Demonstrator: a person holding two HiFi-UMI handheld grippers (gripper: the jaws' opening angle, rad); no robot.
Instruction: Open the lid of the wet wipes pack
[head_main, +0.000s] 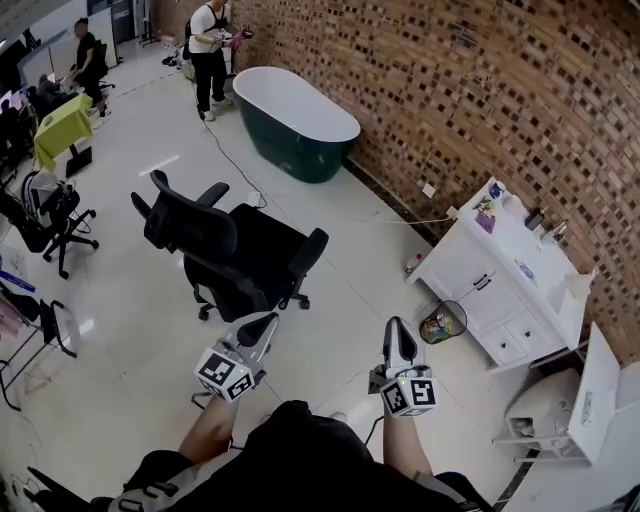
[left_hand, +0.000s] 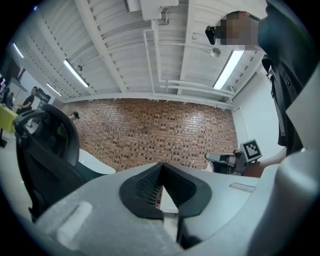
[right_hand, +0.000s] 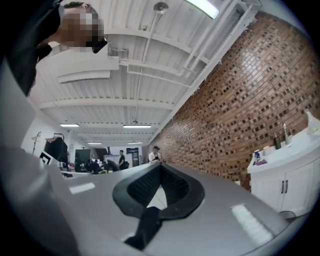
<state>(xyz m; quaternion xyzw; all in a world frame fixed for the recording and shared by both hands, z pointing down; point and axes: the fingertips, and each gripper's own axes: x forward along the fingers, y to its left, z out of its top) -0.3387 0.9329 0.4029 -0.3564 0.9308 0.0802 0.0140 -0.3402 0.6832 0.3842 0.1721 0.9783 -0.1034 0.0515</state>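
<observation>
I hold both grippers out level over the pale floor, and both are shut with nothing between the jaws. In the head view my left gripper (head_main: 262, 325) points toward a black office chair and my right gripper (head_main: 396, 325) toward a white cabinet (head_main: 520, 270). Several small items lie on the cabinet's top, among them a purple one (head_main: 485, 218); I cannot tell which is the wet wipes pack. The left gripper view shows my left gripper (left_hand: 161, 167) with jaws together and the right gripper (left_hand: 230, 161) beside it. In the right gripper view my right gripper (right_hand: 160, 167) is shut, with the cabinet (right_hand: 285, 165) to its right.
A black office chair (head_main: 235, 250) stands just ahead on the left. A dark green bathtub (head_main: 295, 125) sits by the brick wall (head_main: 480, 90). A small bin (head_main: 441, 323) is beside the cabinet, a white stand (head_main: 570, 400) at the right. A person (head_main: 208, 50) stands far off.
</observation>
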